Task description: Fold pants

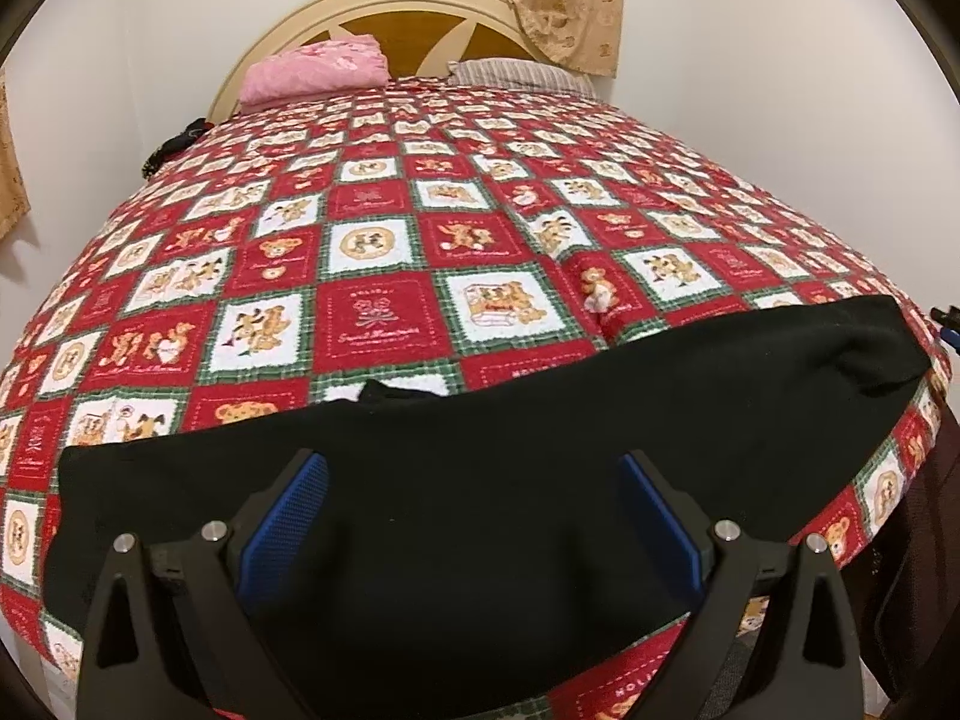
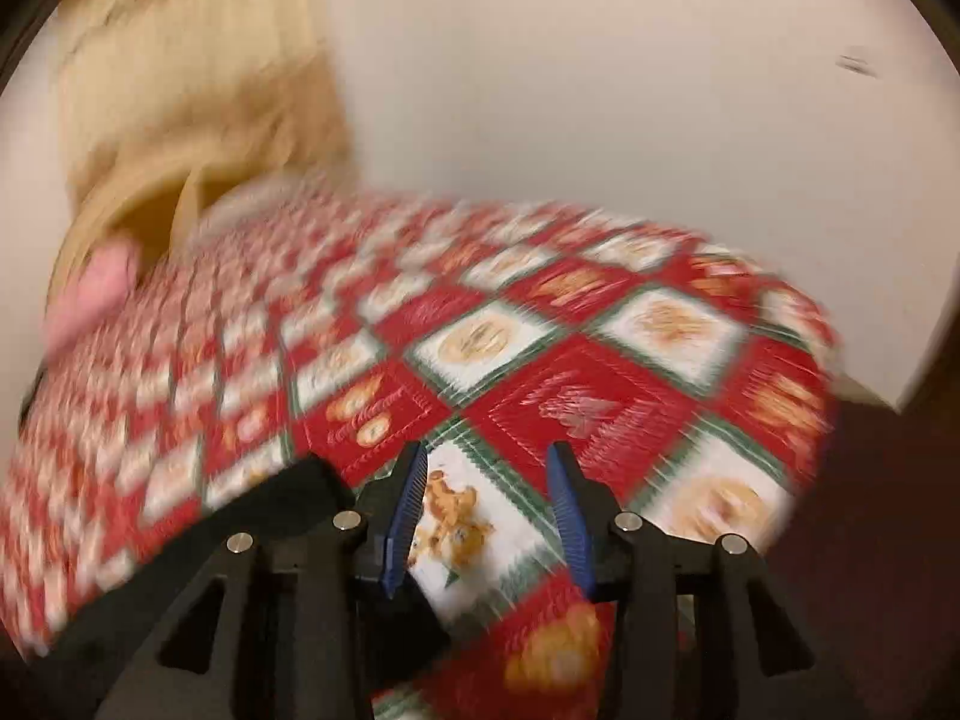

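Black pants (image 1: 480,468) lie in a long band along the near edge of the bed (image 1: 372,252) — toward 6 o'clock in the left view. Left gripper (image 1: 474,480) hovers over them, fingers spread wide, empty. Right gripper (image 2: 489,516), blurred, stands part-open over bare quilt, pants at its 8 o'clock. Risk — the overhanging edge could slide off if tugged one-sidedly.
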A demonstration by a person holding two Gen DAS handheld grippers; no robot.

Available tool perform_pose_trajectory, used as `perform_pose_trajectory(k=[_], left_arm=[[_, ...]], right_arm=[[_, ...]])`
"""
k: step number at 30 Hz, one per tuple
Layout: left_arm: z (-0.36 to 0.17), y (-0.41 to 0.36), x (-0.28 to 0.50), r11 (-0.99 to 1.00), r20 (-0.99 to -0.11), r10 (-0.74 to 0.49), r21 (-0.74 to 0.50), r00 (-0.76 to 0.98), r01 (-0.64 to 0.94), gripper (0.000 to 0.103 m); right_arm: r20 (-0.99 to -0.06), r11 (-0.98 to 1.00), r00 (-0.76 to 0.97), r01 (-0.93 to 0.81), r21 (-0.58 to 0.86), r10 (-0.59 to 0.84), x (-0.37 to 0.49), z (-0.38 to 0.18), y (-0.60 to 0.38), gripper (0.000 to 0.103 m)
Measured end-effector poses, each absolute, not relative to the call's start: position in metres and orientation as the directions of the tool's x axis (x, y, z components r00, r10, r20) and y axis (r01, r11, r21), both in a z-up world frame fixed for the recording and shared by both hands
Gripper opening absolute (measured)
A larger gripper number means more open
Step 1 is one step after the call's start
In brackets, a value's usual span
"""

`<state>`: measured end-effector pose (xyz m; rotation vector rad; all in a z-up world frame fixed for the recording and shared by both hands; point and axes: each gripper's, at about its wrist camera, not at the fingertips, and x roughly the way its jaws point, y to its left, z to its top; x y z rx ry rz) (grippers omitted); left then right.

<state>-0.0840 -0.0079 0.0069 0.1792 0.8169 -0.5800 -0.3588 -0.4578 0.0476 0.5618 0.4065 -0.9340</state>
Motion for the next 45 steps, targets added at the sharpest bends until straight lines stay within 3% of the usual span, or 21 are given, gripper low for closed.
perform_pose_trajectory(k=[2, 5, 13, 23, 25, 26, 27, 34, 39, 43, 45], left_arm=[[0.004, -0.010, -0.088, 0.821, -0.726, -0.428, -0.063, 0.538, 0.567, 0.099], [0.000, -0.015, -0.093, 0.811, -0.731, -0.428, -0.051, 0.532, 0.582, 0.099], [0.000, 0.010, -0.102, 0.827, -0.716, -0.423, -0.054, 0.555, 0.560, 0.099], [-0.010, 0.068, -0.089, 0.893, -0.724, -0.373, -0.111, 0.580, 0.435, 0.099], [-0.009, 0.073, -0.087, 0.894, -0.717, -0.382, -0.127, 0.583, 0.430, 0.099], [-0.007, 0.074, -0.088, 0.893, -0.713, -0.385, -0.128, 0.586, 0.432, 0.099], [-0.006, 0.073, -0.088, 0.891, -0.709, -0.388, -0.125, 0.589, 0.436, 0.099], [-0.003, 0.065, -0.094, 0.869, -0.690, -0.414, -0.105, 0.594, 0.483, 0.099], [-0.003, 0.057, -0.093, 0.856, -0.690, -0.436, -0.119, 0.578, 0.503, 0.099], [-0.004, 0.056, -0.093, 0.853, -0.690, -0.441, -0.122, 0.574, 0.508, 0.099], [-0.005, 0.055, -0.090, 0.855, -0.694, -0.440, -0.128, 0.570, 0.503, 0.099]], right_arm=[[-0.529, 0.573, 0.720, 0.686, 0.448, -0.449, -0.354, 0.044, -0.416, 0.044], [-0.490, 0.620, 0.851, 0.489, 0.613, -0.186, -0.330, 0.020, -0.357, 0.043], [-0.540, 0.635, 0.828, 0.338, 0.695, 0.151, -0.250, -0.044, -0.263, 0.043], [-0.547, 0.626, 0.833, 0.380, 0.681, 0.089, -0.209, -0.049, -0.251, 0.043], [-0.552, 0.622, 0.831, 0.394, 0.677, 0.073, -0.206, -0.050, -0.249, 0.031], [-0.555, 0.618, 0.826, 0.388, 0.683, 0.095, -0.203, -0.052, -0.247, 0.009], [-0.557, 0.614, 0.823, 0.386, 0.689, 0.107, -0.202, -0.053, -0.245, 0.004], [-0.545, 0.627, 0.836, 0.391, 0.674, 0.064, -0.232, -0.034, -0.216, 0.004], [-0.620, 0.584, 0.781, 0.471, 0.661, 0.072, -0.241, -0.065, -0.214, 0.004], [-0.592, 0.506, 0.794, 0.457, 0.731, 0.138, -0.250, -0.070, -0.223, 0.007], [-0.585, 0.515, 0.804, 0.460, 0.723, 0.104, -0.263, -0.057, -0.228, 0.008]])
